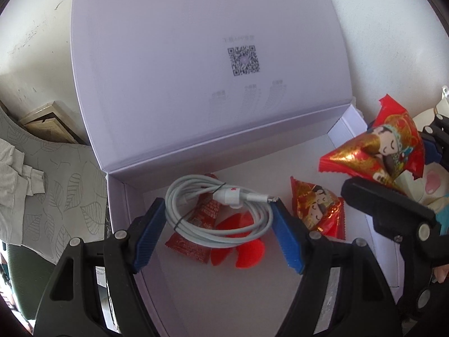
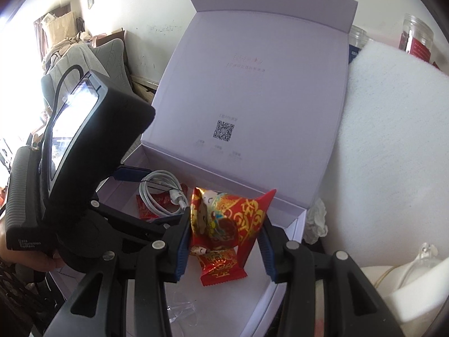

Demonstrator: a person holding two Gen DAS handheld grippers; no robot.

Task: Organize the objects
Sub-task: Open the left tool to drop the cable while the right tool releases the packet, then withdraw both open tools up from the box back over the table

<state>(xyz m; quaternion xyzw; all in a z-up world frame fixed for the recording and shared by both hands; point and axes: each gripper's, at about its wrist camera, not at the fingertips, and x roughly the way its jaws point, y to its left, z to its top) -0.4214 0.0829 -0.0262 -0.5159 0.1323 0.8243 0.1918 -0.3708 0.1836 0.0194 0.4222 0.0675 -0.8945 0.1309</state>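
A: Right wrist view — right gripper [image 2: 224, 241] is pinching the red foil candy packet [image 2: 227, 219] over the open white box [image 2: 291, 213], jaws closed on its puffed middle.

B: It's looking light, crinkly, slippery. Better holding the crimped seam.

A: Left gripper [image 1: 219, 221] is hovering with jaws spread, empty, around the coiled white cable [image 1: 216, 219] lying in the box — soft, floppy; I'd be grabbing at its tie.

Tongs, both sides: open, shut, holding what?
Left tongs: open around the coiled cable, no grip.
Right tongs: shut on candy packet.
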